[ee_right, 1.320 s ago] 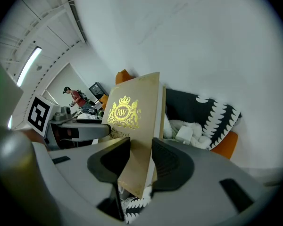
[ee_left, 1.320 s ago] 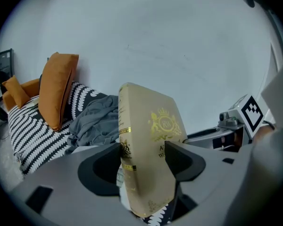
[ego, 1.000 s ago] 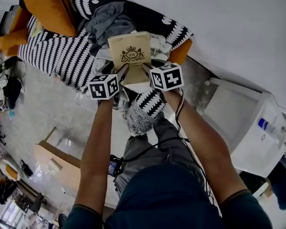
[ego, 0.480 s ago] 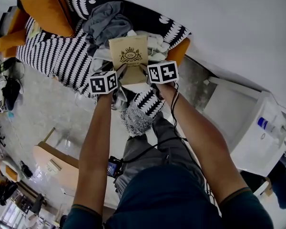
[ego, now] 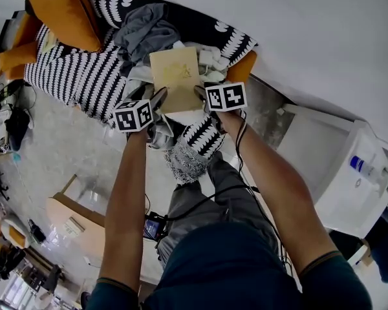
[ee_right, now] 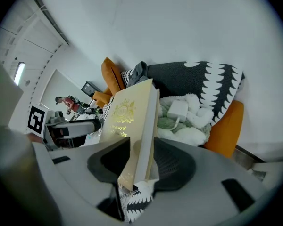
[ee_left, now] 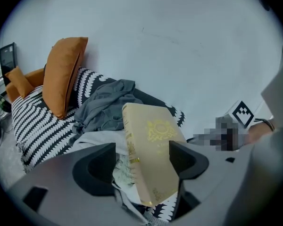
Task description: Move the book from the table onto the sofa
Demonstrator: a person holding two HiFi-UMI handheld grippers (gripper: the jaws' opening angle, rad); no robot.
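I'm holding the cream hardback book with the gold crest (ego: 176, 79) out over the black-and-white patterned sofa (ego: 77, 76), right above the heap of things on its seat. My right claw (ego: 202, 93) is pinching the book by its lower edge. Looking along that claw, one pad is pressing on the crest side and the other on the back cover, and the book is rising from them at a tilt.

My left claw (ego: 160, 98) is another story: its jaws have just been opening and are standing spread wide. The book is sitting between them, with a clear gap between its spine and the jaw on that side. The other jaw is lying close against the front cover, and I can't say whether it's touching.

On the sofa, a crumpled grey garment (ego: 142, 28) is lying just behind the book. A pile of white fluffy fabric (ee_right: 188, 126) is lying beside the book, with a small white charger block (ee_right: 178, 109) resting on top. Past that pile, a small orange cushion (ego: 244, 70) is marking the sofa's near end. A big orange cushion (ego: 68, 11) is propped at the sofa's far end, well apart from the book. Whether the book's underside is resting on the heap, I can't tell.
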